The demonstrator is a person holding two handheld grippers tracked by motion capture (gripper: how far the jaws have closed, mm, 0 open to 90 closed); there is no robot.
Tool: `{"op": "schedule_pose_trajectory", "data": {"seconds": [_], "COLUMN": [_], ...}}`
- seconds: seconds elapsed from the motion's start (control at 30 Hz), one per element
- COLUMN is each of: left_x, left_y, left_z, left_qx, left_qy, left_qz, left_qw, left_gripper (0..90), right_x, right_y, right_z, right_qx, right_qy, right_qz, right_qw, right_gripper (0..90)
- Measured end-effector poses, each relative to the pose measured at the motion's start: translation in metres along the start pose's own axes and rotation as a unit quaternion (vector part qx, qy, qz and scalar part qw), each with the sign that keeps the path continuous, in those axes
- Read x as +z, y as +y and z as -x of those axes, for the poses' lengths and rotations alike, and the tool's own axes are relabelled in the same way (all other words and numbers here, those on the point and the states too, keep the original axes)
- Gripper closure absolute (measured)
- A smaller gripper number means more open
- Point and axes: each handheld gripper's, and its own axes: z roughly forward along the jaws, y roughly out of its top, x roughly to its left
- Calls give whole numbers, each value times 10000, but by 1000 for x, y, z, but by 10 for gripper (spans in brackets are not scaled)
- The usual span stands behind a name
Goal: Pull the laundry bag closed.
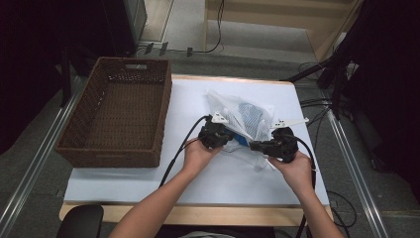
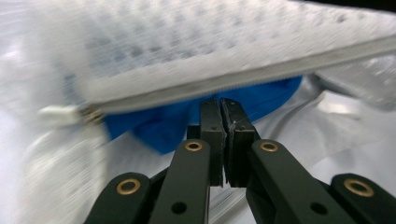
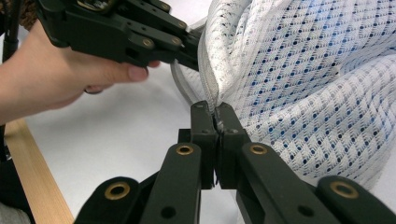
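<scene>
- Nearest the person, the right gripper (image 1: 255,146) sits just right of the table's middle, its jaws pinched together on the zipper edge of a white mesh laundry bag (image 3: 299,84).
- Just left of it, the left gripper (image 1: 229,138) has its jaws closed on the bag's thin fabric, beside the blue cloth (image 2: 173,126) inside the bag.
- The bag lies on the white table cover (image 1: 148,181), between and beyond the two grippers.
- Farther left stands a brown wicker basket (image 1: 163,114).
</scene>
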Motion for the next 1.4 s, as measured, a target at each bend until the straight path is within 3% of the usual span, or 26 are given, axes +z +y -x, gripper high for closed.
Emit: {"op": "schedule_pose_trajectory", "data": {"seconds": [0.13, 0.37, 0.43, 0.67, 0.73, 0.8, 0.9, 1.23, 1.4], "left_x": [1, 26, 33, 48, 49, 49, 43, 2, -20], "left_y": [-4, -7, -3, 10, 13, 14, 13, 13, 12], "left_z": [-14, -21, -20, -7, -7, -8, -10, -11, -10], "left_qx": [-178, -351, -410, -333, -471, -412, -270, -167, 35], "left_qy": [192, 404, 347, 242, 159, 99, 57, -214, -133], "left_qz": [-121, -384, -327, -112, 37, -33, -179, -104, -170], "left_qw": [9996, 9978, 9980, 9991, 9988, 9991, 9995, 9996, 9998], "left_gripper": [900, 900, 900, 900, 900, 900, 879, 765, 722], "right_x": [1, 5, 6, 8, 8, 8, 7, 7, 8], "right_y": [0, 1, 1, 2, 1, 1, 0, 0, 0], "right_z": [0, 3, 4, 8, 8, 9, 12, 12, 13], "right_qx": [7, 18, 32, 52, 37, 65, 101, 73, 27], "right_qy": [-3, -31, -42, -38, -45, -64, -56, -111, -161], "right_qz": [-9, -54, -70, -91, -94, -97, -88, -54, -77], "right_qw": [10000, 10000, 10000, 9999, 9999, 9999, 9999, 9999, 9998], "right_gripper": [897, 897, 897, 897, 897, 897, 896, 893, 892]}}
